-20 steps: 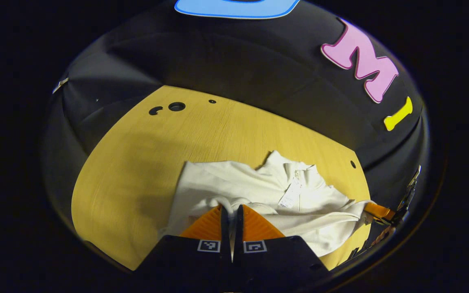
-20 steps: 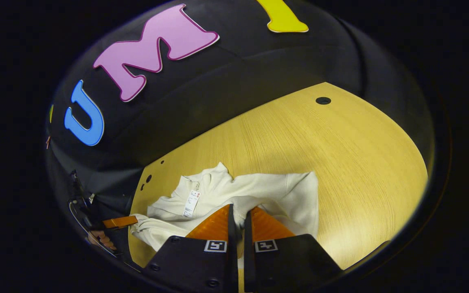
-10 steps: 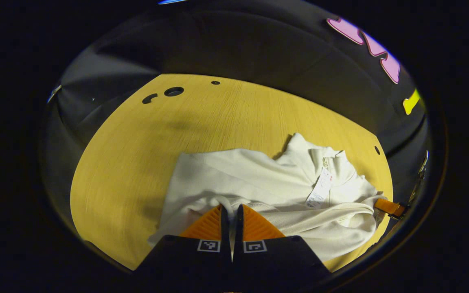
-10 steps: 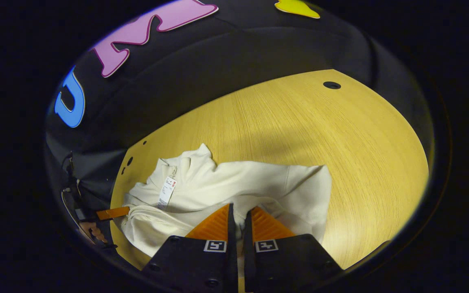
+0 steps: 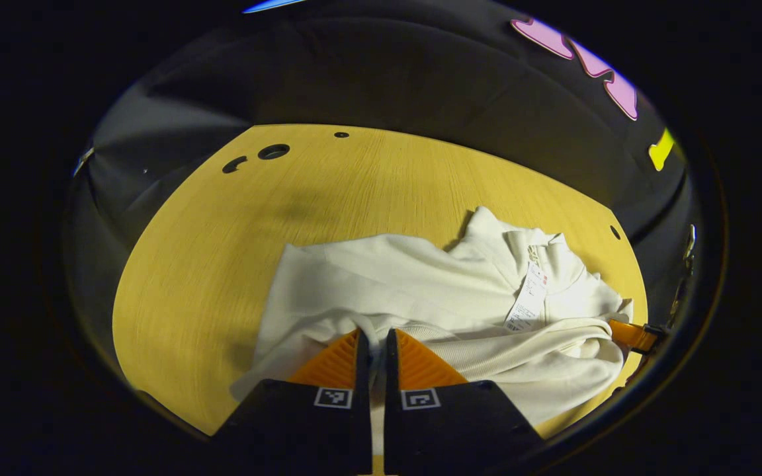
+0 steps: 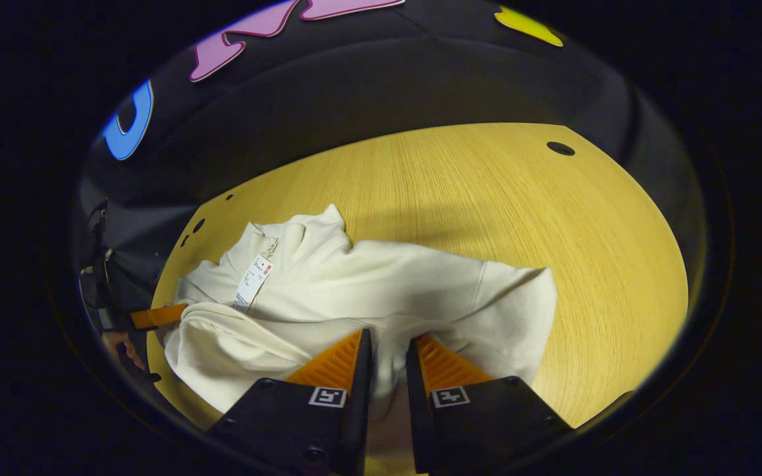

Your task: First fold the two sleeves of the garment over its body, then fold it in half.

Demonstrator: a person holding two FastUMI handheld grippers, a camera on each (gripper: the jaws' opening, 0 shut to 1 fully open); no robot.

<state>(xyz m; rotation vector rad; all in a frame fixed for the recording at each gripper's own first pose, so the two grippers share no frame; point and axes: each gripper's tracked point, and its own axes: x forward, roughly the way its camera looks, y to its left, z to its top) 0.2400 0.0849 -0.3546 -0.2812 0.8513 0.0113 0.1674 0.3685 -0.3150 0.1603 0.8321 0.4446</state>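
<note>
A cream long-sleeved garment (image 5: pixel 421 277) lies bunched on the wooden table (image 5: pixel 209 251), its collar and a white hang tag (image 5: pixel 528 297) toward the right. My left gripper (image 5: pixel 373 338) is shut on a fold of its near edge. In the right gripper view the garment (image 6: pixel 381 284) spreads across the middle, its tag (image 6: pixel 252 283) at the left. My right gripper (image 6: pixel 387 344) holds a fold of the near edge, and cloth fills the gap between its fingers. Each gripper shows at the other view's edge: the right gripper (image 5: pixel 632 334) and the left gripper (image 6: pixel 156 316), both against the cloth.
Bare tabletop (image 6: pixel 553 218) stretches beyond and to the right of the garment in the right gripper view, and to the left (image 5: pixel 176 277) in the left gripper view. Small round holes (image 5: pixel 272 151) mark the table's far corners. Black cloth walls close in behind.
Both grippers have come down and forward with the cloth, so the garment looks larger and flatter. The gap between the right gripper's fingers has widened a little.
</note>
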